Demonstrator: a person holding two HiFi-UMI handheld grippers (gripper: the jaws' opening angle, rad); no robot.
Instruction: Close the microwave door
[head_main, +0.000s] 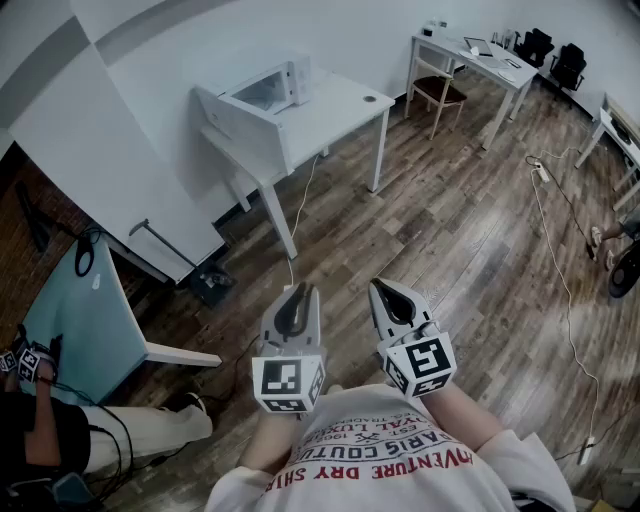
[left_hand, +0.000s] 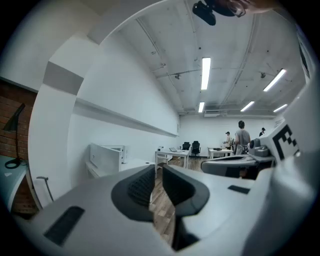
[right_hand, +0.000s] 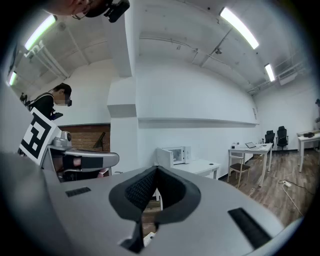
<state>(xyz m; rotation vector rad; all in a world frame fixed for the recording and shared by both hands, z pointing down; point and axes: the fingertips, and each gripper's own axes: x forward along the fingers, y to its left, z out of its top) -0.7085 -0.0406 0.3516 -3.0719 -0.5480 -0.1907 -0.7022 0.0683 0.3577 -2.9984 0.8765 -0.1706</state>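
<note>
I have both tools held low and close to my chest: the left hand-held gripper (head_main: 297, 298) and the right hand-held gripper (head_main: 386, 294) each have their pads brought together at the tips with nothing between them, which their own cameras confirm. The microwave (head_main: 273, 88) is well away from both, sitting at the far left end of a white surface (head_main: 340, 108) against the white wall (head_main: 190, 45), and its door (right_hand: 164, 158) stands swung open toward the left. The room has a wood plank floor (head_main: 450, 230) and a stretch of brick wall (right_hand: 85, 136) on the left. A second surface (head_main: 452, 48) at the far right carries a laptop (head_main: 478, 46), with black chairs (head_main: 570, 65) beyond it. A pale table (head_main: 70, 320) is near left. Beside it a seated person (head_main: 120, 430) is cut off by the frame edge. The inside of the microwave is too small and washed out for me to make out, and the standing people far off in the left gripper view are only small figures.
</note>
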